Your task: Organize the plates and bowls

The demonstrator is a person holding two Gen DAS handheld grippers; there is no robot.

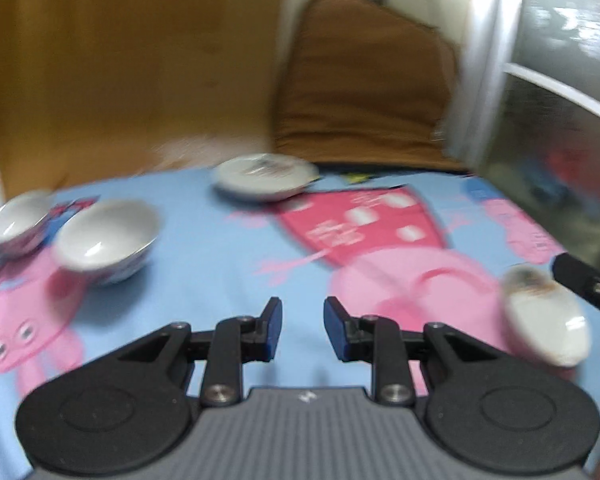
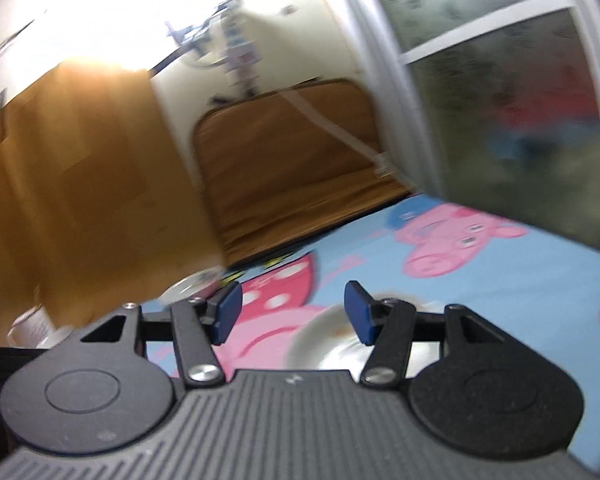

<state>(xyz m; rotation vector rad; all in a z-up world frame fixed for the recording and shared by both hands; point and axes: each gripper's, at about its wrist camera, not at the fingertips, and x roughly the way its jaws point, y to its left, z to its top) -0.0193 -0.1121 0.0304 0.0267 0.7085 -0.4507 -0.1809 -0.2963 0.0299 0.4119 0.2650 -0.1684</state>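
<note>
Hovering over a blue cartoon-print desk cover point(image 1: 228, 248), left tongs point(image 1: 300, 312) stand slightly apart, nothing between them. Right tongs point(image 2: 292, 300) released, empty, a white bowl point(image 2: 332, 344) just below and behind their tips. Two bowls point(image 1: 108, 240) sit far left, a plate point(image 1: 266, 176) far centre, another bowl point(image 1: 544, 316) near right. Frames blurred.

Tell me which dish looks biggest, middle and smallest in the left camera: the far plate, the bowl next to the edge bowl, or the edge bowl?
1. bowl next to the edge bowl
2. far plate, nearly the same; farther away, so unsure
3. edge bowl, clearly smallest
</note>
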